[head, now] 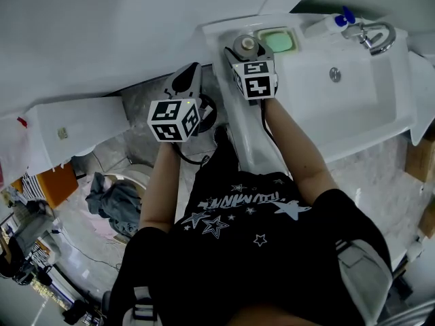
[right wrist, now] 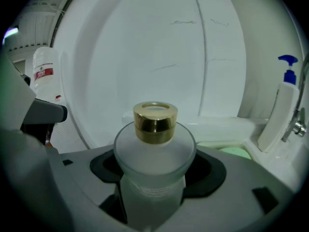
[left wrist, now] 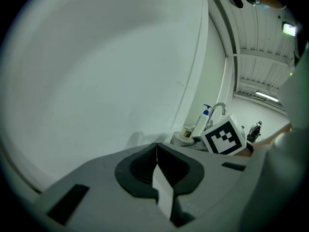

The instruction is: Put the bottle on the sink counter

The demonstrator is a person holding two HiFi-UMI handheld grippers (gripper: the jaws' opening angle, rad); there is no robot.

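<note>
Head view, reading from the left: the left tool (head: 189,73) hangs off the left edge of the sink (head: 380,114) unit. Its own view shows the jaws pressed together with nothing between them (it seems to have no share in this step).

Just to its right, the right tool (head: 247,51) is clamped on the bottle (right wrist: 154,153). This is a frosted one with a gold cap (right wrist: 154,122), held upright with the jaws on either side of its body. The bottle sits over the back left corner of the table (head: 219,32), close beside the green soap dish (head: 279,41). Further right along the back ledge stand a pump bottle (head: 325,24) and then the tap (head: 372,36).

The bottle's base is hidden by the tool in both views, so I cannot tell whether it already touches the table or hovers just above it.

My judgement is that the carrying is as good as done. What is left is to settle the bottle on the ledge if it is not down, part the jaws and draw the tool back without tipping it. The spot is narrow, and the soap dish is close on the right.
</note>
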